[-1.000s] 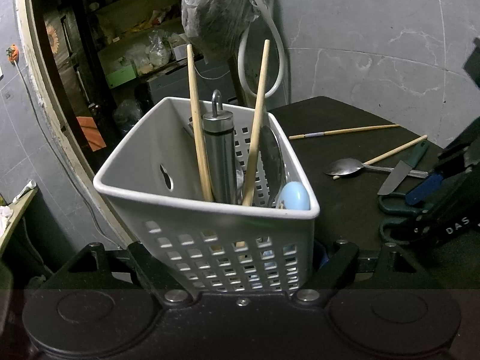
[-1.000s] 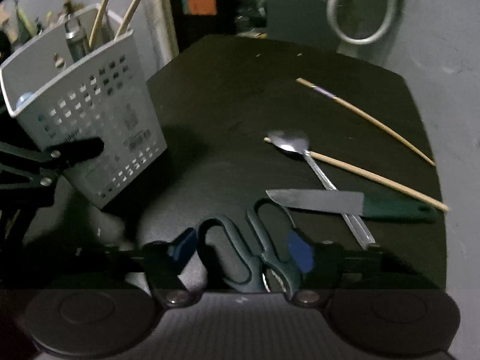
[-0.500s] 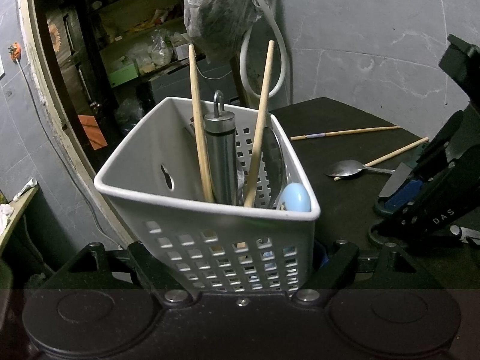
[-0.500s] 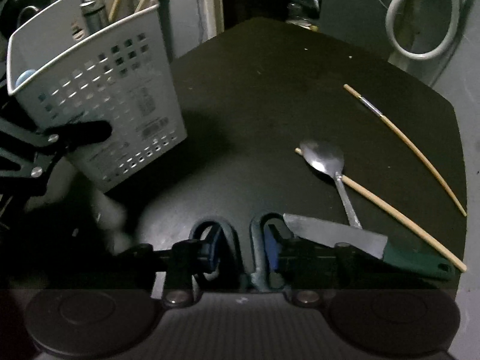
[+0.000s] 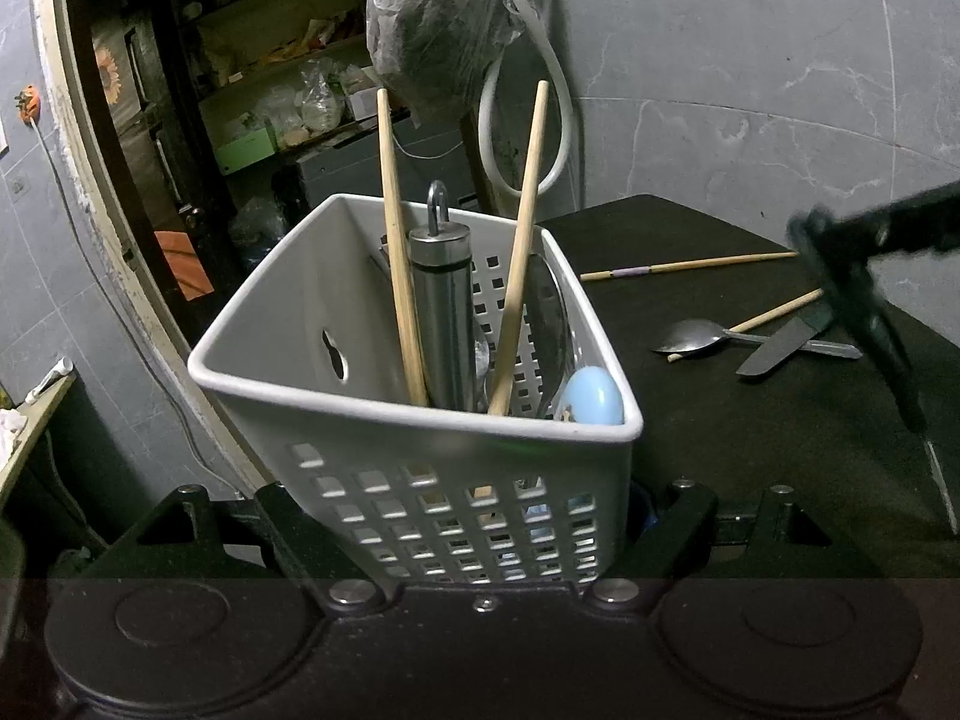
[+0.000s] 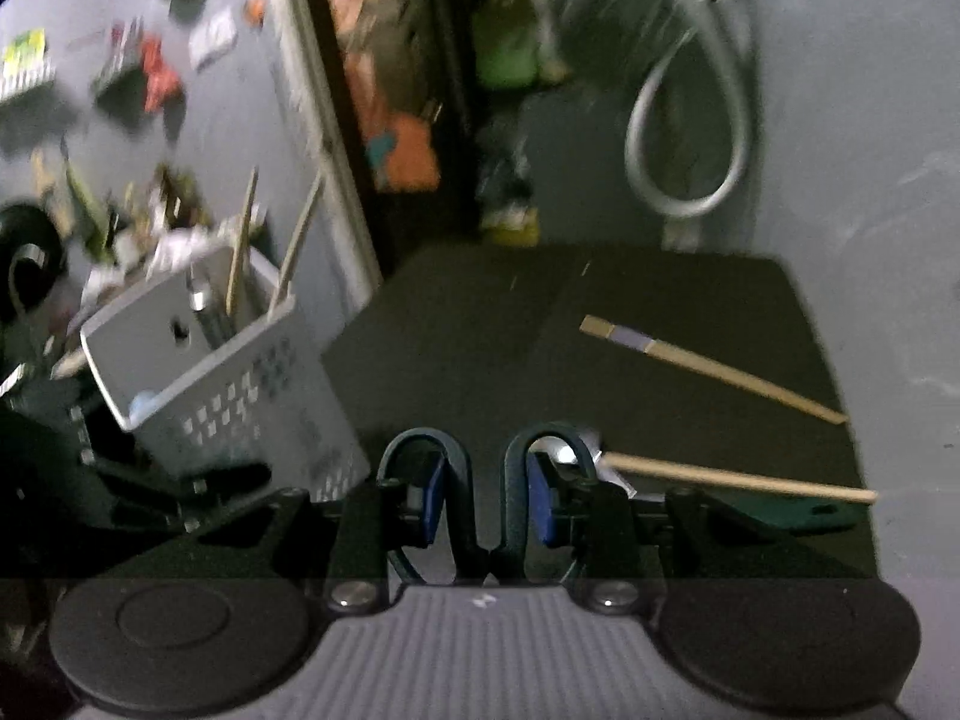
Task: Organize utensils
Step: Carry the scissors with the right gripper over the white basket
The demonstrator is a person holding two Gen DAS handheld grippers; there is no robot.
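My left gripper (image 5: pixel 486 516) is shut on the white perforated basket (image 5: pixel 312 324), one finger on each side of its near end. The basket holds two wooden chopsticks (image 5: pixel 399 276), a steel cylinder (image 5: pixel 444 312), a dark ladle and a light-blue piece. My right gripper (image 6: pixel 486 498) is shut on the dark green scissors (image 6: pixel 474 480), its blue pads inside the two handle loops. In the left wrist view the scissors (image 5: pixel 864 312) hang blurred above the table, blades pointing down. On the black table (image 6: pixel 480 312) lie two chopsticks (image 6: pixel 708 369), a spoon (image 5: pixel 696 345) and a green-handled knife (image 6: pixel 792 513).
A grey marbled wall (image 5: pixel 750 60) stands behind the table. A plastic bag (image 5: pixel 444 30) and a looped hose (image 6: pixel 690 120) hang at the back. A dark doorway with shelves (image 5: pixel 210 90) opens to the left. The table's left edge runs just past the basket.
My right gripper shut on the scissors' handles and lifted them off the table, tilting upward. The basket and my left gripper stayed where they were.
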